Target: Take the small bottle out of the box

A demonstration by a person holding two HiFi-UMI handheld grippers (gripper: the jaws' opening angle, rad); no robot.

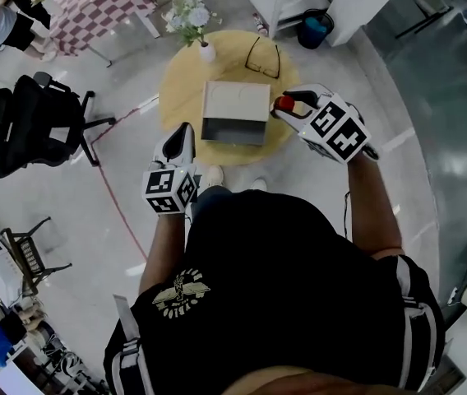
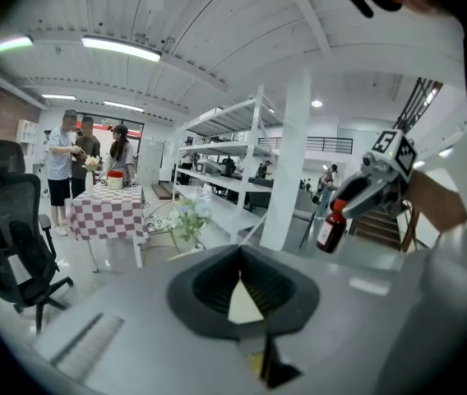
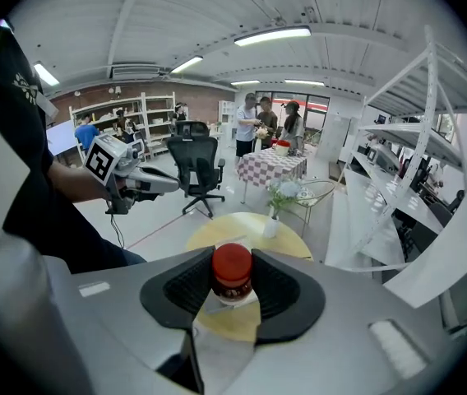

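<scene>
A flower vase (image 1: 206,53) and glasses (image 1: 263,58) (black-rimmed) share the round table (image 1: 180,89).

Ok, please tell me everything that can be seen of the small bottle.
The small bottle is dark brown, glass or plastic as it looks, with a red cap and a pale label on its side. The cap is on. It hangs nearly upright in the air, its top clamped between the jaws of the right gripper, which alone touches it. It is outside the open box, at that box's right side, above the round table.
</scene>
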